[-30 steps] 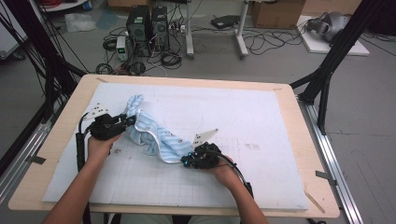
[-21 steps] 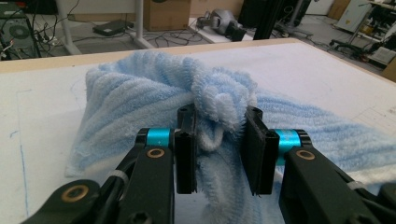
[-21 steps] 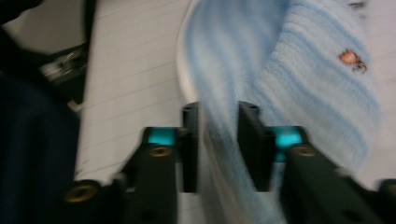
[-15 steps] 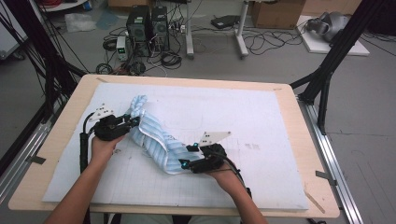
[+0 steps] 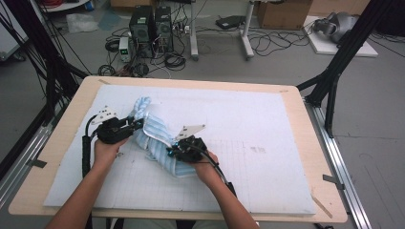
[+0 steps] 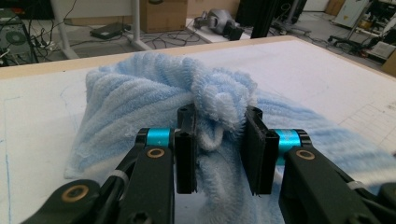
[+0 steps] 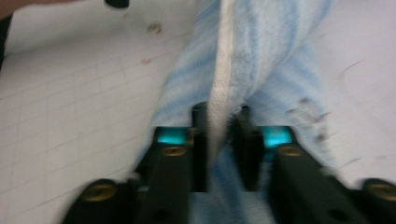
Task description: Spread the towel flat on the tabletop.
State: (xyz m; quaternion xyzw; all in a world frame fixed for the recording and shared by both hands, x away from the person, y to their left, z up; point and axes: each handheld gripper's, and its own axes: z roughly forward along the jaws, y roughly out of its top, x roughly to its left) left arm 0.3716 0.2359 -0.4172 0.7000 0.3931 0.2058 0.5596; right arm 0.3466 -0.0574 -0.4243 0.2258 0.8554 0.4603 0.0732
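White gridded mat (image 5: 267, 157) covers my table, where the blue striped towel (image 5: 155, 138) runs diagonally from my left gripper (image 6: 219, 140), clamped on its bunched far end, to my right gripper (image 7: 219, 140), pinching its white hem.

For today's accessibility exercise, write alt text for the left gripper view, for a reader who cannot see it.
Two black jaws of the left gripper clamp a bunched fold of a light blue striped towel, which lies crumpled on a white table mat. Beyond the table edge, cables and boxes sit on the floor.
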